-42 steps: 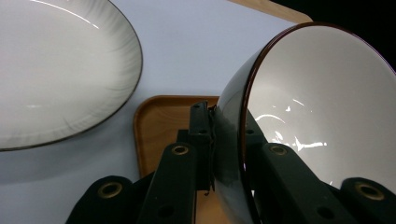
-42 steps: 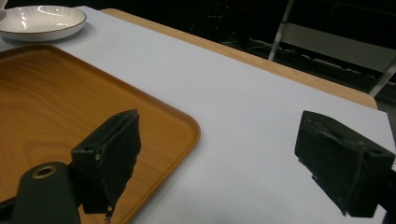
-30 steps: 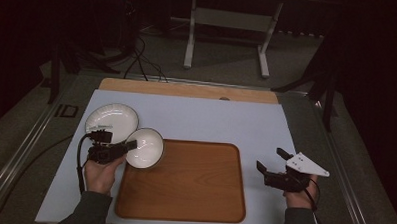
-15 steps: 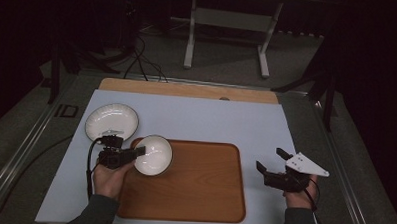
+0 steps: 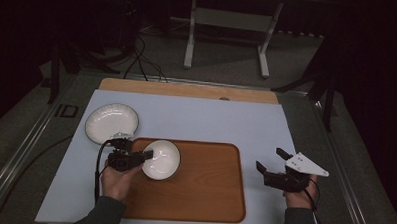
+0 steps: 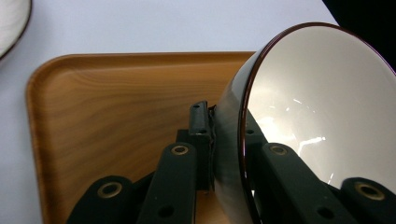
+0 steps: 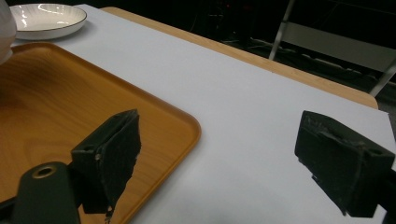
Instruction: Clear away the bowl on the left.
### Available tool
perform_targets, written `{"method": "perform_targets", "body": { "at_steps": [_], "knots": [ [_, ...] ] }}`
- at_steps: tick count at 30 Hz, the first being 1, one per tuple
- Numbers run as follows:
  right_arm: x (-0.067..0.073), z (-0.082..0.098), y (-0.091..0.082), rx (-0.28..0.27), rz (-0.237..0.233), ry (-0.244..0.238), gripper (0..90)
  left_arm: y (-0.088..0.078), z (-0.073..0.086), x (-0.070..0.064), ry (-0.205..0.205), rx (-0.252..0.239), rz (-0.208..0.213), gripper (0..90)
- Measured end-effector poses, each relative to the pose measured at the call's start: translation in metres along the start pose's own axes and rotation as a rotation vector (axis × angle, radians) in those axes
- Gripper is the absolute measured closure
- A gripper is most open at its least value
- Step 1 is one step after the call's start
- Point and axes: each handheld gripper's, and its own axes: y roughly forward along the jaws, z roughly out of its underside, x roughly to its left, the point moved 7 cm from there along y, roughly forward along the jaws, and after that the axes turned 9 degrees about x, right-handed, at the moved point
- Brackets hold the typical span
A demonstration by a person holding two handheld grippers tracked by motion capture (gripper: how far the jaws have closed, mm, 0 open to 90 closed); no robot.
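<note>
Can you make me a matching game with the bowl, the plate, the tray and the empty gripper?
Things:
1. bowl
2. plate
3. wooden tray
4. right gripper

States or places:
A. open, holding nothing, beside the tray
B. lies flat on the white mat, brown
C. pinched by its rim in the left gripper, over the tray
D. sits on the mat past the tray's corner, white with a dark rim

Pairs: 1-C, 2-D, 3-B, 4-A

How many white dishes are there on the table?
2: a plate lying on the table left of the tray, and a bowl held over the tray by the left tongs.
</note>
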Motion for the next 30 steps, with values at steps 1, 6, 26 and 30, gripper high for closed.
{"method": "perform_targets", "body": {
  "at_steps": [1,6,26,30],
  "knots": [
    [0.000,0.000,0.000,0.000,0.000,0.000,14.0,0.001,0.000,-0.001,0.003,0.002,0.000,82.7],
    [0.000,0.000,0.000,0.001,-0.002,0.000,14.0,0.006,0.001,-0.005,0.009,0.011,0.003,82.7],
    [0.000,0.000,0.000,0.002,0.000,-0.002,14.0,0.022,0.006,-0.016,0.030,0.042,-0.003,82.7],
    [0.000,0.000,0.000,0.002,0.000,-0.002,14.0,0.025,0.007,-0.017,0.031,0.048,-0.008,82.7]
  ]
}}
